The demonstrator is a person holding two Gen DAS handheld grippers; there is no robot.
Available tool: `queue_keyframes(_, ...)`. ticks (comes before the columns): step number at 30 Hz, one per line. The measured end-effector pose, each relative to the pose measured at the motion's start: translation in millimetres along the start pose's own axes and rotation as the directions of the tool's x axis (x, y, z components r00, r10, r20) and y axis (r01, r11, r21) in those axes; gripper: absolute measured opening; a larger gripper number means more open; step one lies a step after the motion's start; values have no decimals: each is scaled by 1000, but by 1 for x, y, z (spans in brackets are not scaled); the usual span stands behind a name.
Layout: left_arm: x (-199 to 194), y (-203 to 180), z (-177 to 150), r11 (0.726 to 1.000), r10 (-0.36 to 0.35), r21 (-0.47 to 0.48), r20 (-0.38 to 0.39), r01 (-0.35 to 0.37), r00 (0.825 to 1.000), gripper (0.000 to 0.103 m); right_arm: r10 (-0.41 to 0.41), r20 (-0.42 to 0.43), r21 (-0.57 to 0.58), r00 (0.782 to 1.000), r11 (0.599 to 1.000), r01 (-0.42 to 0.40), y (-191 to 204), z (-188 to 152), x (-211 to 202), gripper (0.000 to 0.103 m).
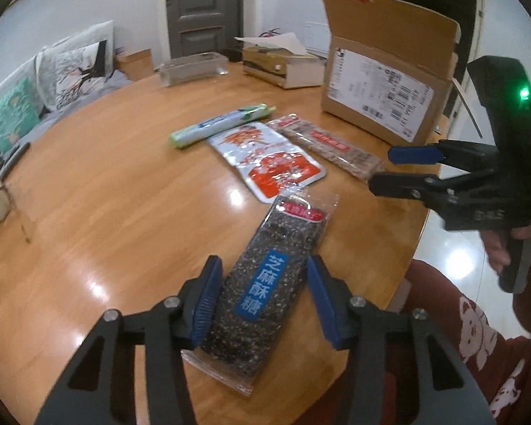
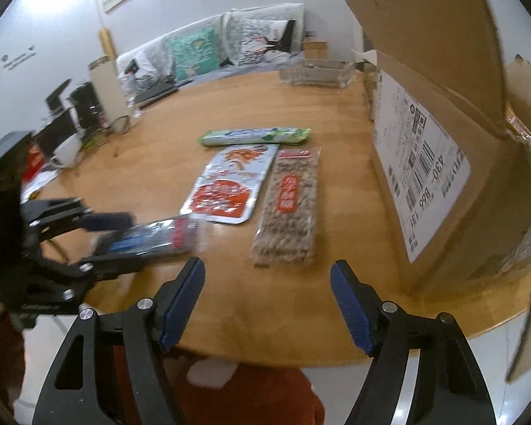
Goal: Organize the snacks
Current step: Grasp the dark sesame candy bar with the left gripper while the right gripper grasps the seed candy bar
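A black sesame candy pack [image 1: 265, 283] with a blue label lies on the round wooden table [image 1: 106, 194] near its front edge. My left gripper [image 1: 262, 283] straddles it, the blue pads close to its long sides, with a thin strip of table showing beside the left pad. The right wrist view shows the same pack [image 2: 152, 237] blurred between the left gripper [image 2: 148, 241] fingers. My right gripper [image 2: 267, 283] is open and empty over the table's near edge, just short of a brown nut-brittle pack [image 2: 290, 205]. In the left wrist view, the right gripper [image 1: 382, 168] is at that brown nut-brittle pack's [image 1: 329, 145] end.
A silver-and-red pouch [image 1: 269, 161] and a long green pack [image 1: 223, 125] lie mid-table. An open cardboard box [image 1: 382, 99] stands at the right, close to my right gripper. Further back are a clear plastic bin [image 1: 193, 69] and a flat box [image 1: 283, 67]. A white mug [image 2: 67, 152] is at the left edge.
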State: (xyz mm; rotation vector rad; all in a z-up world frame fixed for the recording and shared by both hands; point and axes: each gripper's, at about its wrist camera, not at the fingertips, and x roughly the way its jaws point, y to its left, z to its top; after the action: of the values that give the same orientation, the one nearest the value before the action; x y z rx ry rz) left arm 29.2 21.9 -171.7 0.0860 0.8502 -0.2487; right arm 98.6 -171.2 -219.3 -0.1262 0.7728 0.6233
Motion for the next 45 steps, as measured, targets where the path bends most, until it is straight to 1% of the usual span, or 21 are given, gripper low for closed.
queue_keyframes(3, -6, 7, -7, 999, 22, -35, 0, -22, 1000, 45, -53, 17, -6, 998, 999, 53, 4, 7, 10, 71)
queue_keyframes(6, -12, 21, -15, 992, 61, -106, 0, -61, 998, 43, -79, 0, 0, 997, 997, 79, 5, 13, 23, 68)
queue_keyframes(7, -14, 26, -17, 988, 84, -133, -1, -83, 996, 43, -101, 8, -13, 995, 995, 101, 7, 14, 26, 64)
queue_keyframes(9, -19, 35, -22, 969, 146, -200, -7, -145, 989, 43, -141, 13, -46, 990, 989, 142, 11, 14, 30, 49)
queue_keyframes(10, -20, 39, -24, 960, 166, -229, -10, -164, 986, 43, -156, 17, -59, 988, 986, 157, 14, 14, 29, 38)
queue_keyframes(12, -22, 42, -26, 950, 181, -257, -13, -178, 983, 42, -152, 2, -60, 988, 987, 151, 15, 12, 26, 38)
queue_keyframes(13, -22, 42, -27, 950, 176, -259, -13, -174, 984, 42, -151, -7, -64, 988, 987, 151, 16, 10, 23, 38)
queue_keyframes(16, -22, 44, -26, 958, 150, -246, -10, -148, 989, 45, -144, -36, -87, 989, 986, 140, 17, 1, 10, 38)
queue_keyframes(18, -21, 46, -25, 965, 127, -229, -8, -126, 992, 46, -163, -42, -105, 986, 982, 158, 16, -5, 3, 38)
queue_keyframes(19, -20, 47, -24, 969, 117, -216, -8, -116, 993, 46, -169, -44, -111, 985, 980, 164, 16, -6, 1, 39)
queue_keyframes(20, -19, 48, -23, 974, 106, -203, -8, -105, 994, 46, -163, -44, -109, 986, 982, 158, 14, -7, 0, 43)
queue_keyframes(22, -17, 48, -21, 980, 86, -180, -8, -86, 996, 45, -142, -46, -87, 989, 987, 137, 11, -5, 2, 49)
queue_keyframes(25, -15, 48, -19, 987, 67, -147, 1, -66, 998, 45, -134, -41, -53, 990, 990, 131, 7, 0, 9, 49)
queue_keyframes(30, -11, 45, -17, 994, 56, -89, 14, -55, 998, 45, -142, -22, -55, 990, 989, 140, 9, 8, 19, 49)
queue_keyframes(33, -9, 45, -16, 996, 51, -70, 23, -49, 998, 45, -146, -20, -53, 989, 988, 144, 12, 13, 25, 49)
queue_keyframes(34, -8, 45, -15, 997, 48, -68, 26, -46, 999, 45, -148, -21, -53, 989, 988, 146, 12, 15, 26, 49)
queue_keyframes(36, -7, 46, -15, 997, 53, -63, 32, -51, 998, 38, -156, -23, -49, 988, 987, 154, 13, 17, 29, 47)
queue_keyframes(37, -7, 47, -14, 997, 50, -65, 33, -48, 998, 37, -163, -23, -48, 986, 986, 162, 13, 18, 29, 42)
queue_keyframes(38, -8, 49, -14, 996, 44, -73, 35, -41, 998, 37, -167, -25, -46, 986, 985, 166, 13, 19, 30, 38)
queue_keyframes(42, -8, 49, -16, 995, 47, -88, 49, -42, 998, 37, -188, -24, -48, 982, 981, 187, 14, 20, 30, 38)
queue_keyframes(45, -9, 55, -16, 993, 26, -113, 60, -19, 998, 37, -184, -36, -45, 982, 982, 182, 14, 23, 30, 38)
